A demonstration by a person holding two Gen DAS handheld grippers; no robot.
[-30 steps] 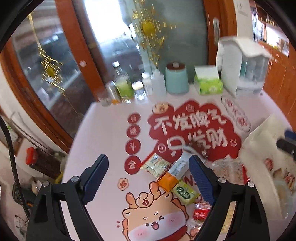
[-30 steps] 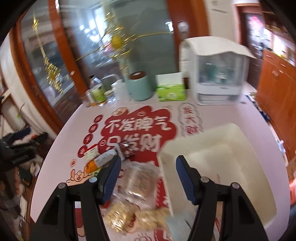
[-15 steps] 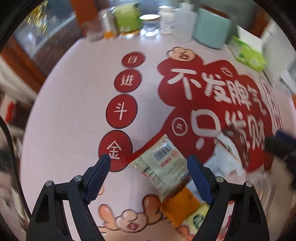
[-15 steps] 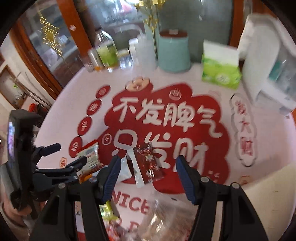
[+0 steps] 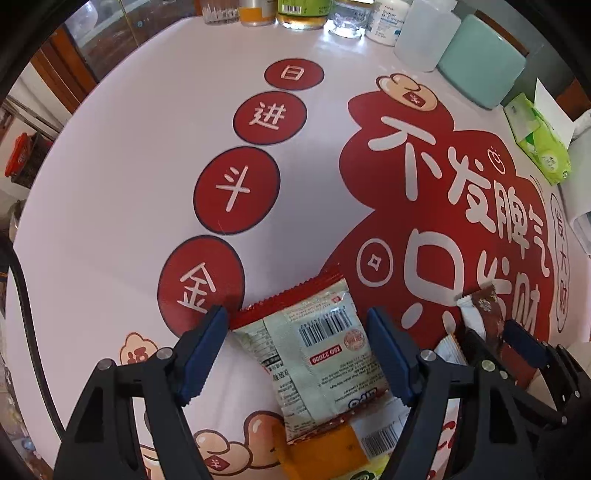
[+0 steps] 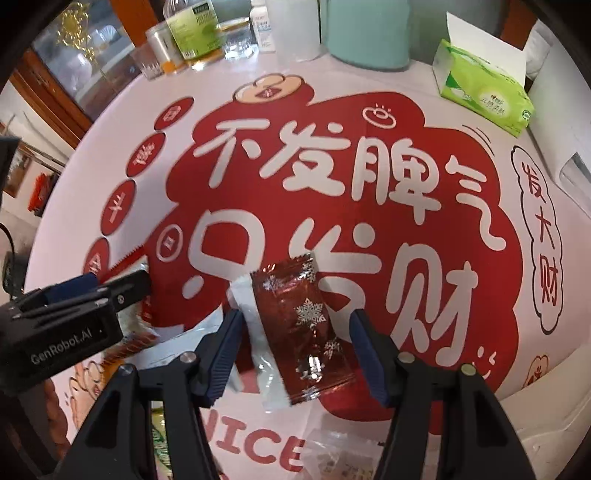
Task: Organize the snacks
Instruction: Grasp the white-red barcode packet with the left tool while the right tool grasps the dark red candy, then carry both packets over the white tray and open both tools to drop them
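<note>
My left gripper point(image 5: 295, 321) points down at the table, and its jaws are closing around a pale green packet with a red edge and a barcode point(image 5: 321, 354). The pads flank the packet without squeezing it. An orange packet point(image 5: 321, 454) lies under its near end. My right gripper point(image 6: 295, 321) also points down, its jaws closing on either side of a dark red snowflake packet point(image 6: 299, 317). Small gaps remain at both pads. That packet overlaps a white wrapper point(image 6: 251, 325). In each view the other gripper shows at the side: the left gripper point(image 6: 92, 291) and the right gripper point(image 5: 509, 343).
The table wears a white cover with red print point(image 5: 110, 184). Along the far edge stand bottles and jars point(image 6: 195, 37), a teal canister point(image 6: 365, 33) and a green tissue pack point(image 6: 484, 92). A clear bag of snacks point(image 6: 343, 458) lies near me. A white appliance point(image 6: 565, 147) is at the right.
Both grippers have dropped toward the table and tipped downward. The left now straddles the pale packet, the right straddles the dark red one. Both pairs of jaws stand slightly narrower.
</note>
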